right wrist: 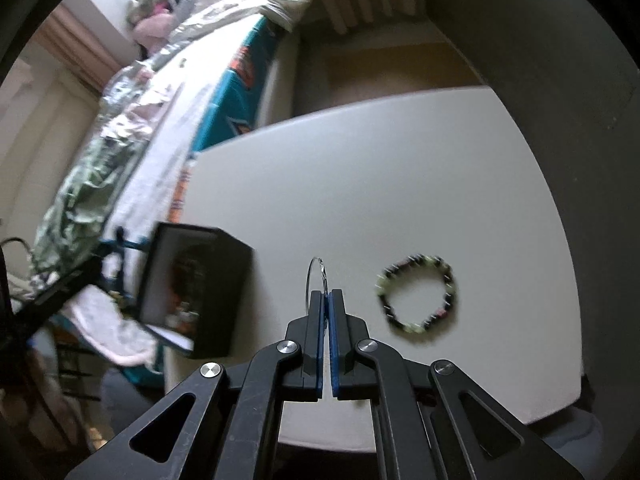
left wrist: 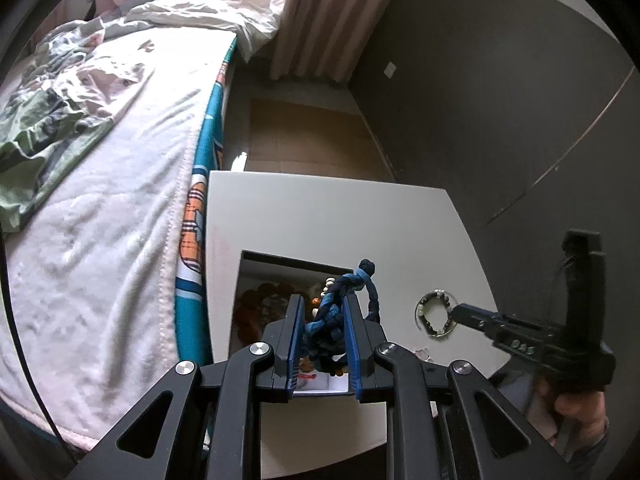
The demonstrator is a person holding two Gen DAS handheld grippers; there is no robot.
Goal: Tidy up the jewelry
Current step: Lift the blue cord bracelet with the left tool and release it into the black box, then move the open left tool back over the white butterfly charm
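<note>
My left gripper [left wrist: 322, 306] is shut on a blue braided cord bracelet [left wrist: 340, 304] and holds it above the open black jewelry box [left wrist: 280, 264], which holds several beaded pieces. The box also shows in the right wrist view [right wrist: 224, 280], at left. My right gripper [right wrist: 328, 293] is shut on a thin silver wire ring [right wrist: 316, 276], lifted off the white table [right wrist: 400, 184]. A dark and pale green beaded bracelet [right wrist: 418, 298] lies on the table right of it. In the left wrist view the right gripper [left wrist: 456, 312] sits at the bead bracelet [left wrist: 434, 314] and silver ring.
A bed with a white blanket [left wrist: 108, 200] and a teal patterned sheet [left wrist: 192, 240] runs along the table's left side. A dark wall [left wrist: 480, 100] is to the right. Wooden floor [left wrist: 312, 136] and a striped curtain [left wrist: 328, 12] lie beyond the table.
</note>
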